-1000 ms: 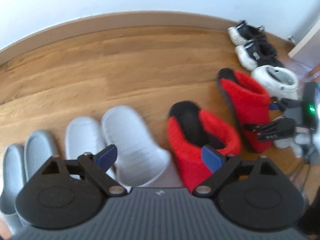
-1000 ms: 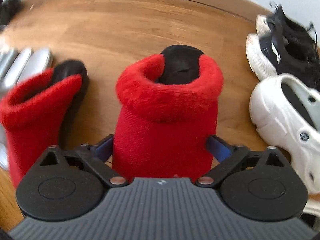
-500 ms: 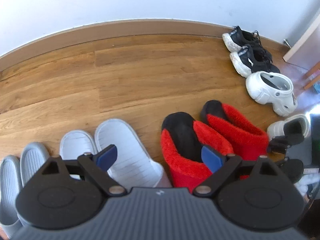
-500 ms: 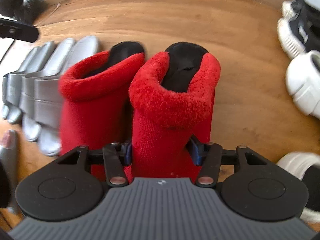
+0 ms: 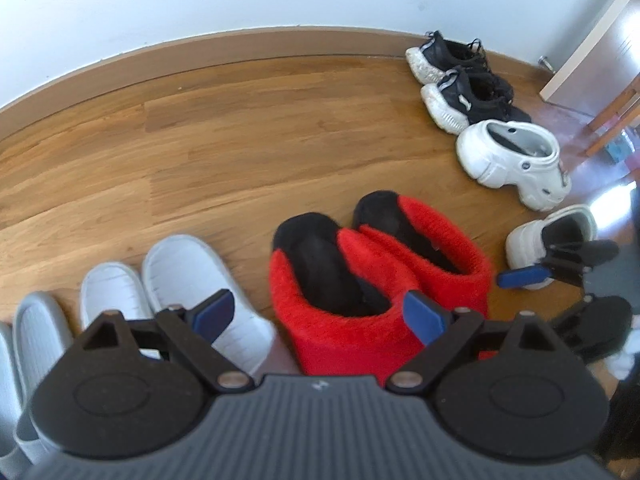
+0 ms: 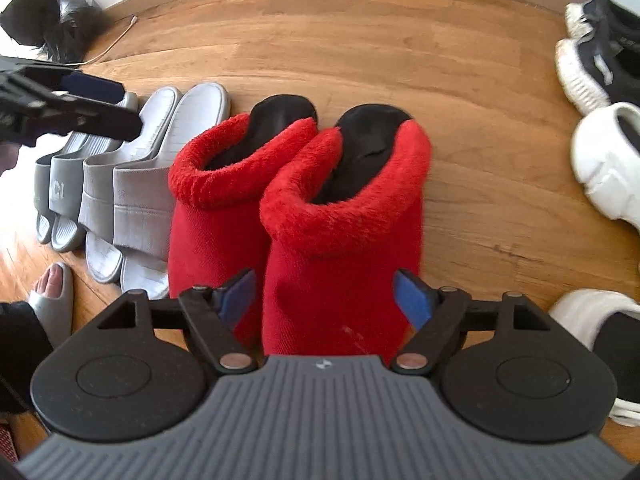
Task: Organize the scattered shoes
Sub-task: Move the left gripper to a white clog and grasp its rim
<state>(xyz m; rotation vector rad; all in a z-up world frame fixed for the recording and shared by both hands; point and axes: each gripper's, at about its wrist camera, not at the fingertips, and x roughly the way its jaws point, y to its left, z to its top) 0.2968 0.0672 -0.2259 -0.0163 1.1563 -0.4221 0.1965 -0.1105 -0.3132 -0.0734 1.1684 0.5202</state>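
On the wood floor (image 5: pixel 248 148), along the skirting board (image 5: pixel 200 56), the row is mostly formed: grey slides (image 6: pixel 132 184) at one end, then the red slippers (image 6: pixel 304 208) side by side and touching, then white clogs (image 5: pixel 516 164) and black sneakers (image 5: pixel 460 80) toward the door end. Second clog (image 5: pixel 552 236) sits apart from its mate, nearer the camera, so probably next up. Right tongs (image 6: pixel 326 300) have just been opening: blue pads stand clear on both sides of the nearer red slipper's toe end, nothing clamped, slipper resting on the floor. Left tongs (image 5: pixel 320 316) wide and empty, hovering over the gap between the pale slides (image 5: pixel 176 280) and the red pair. Handling guess: red slippers are plush, light, squashy, so pinch across the toe upper and expect the fabric to collapse somewhat. Clogs look like stiff foam, slick surface; grab the heel rim or sidewall. No containers in view.
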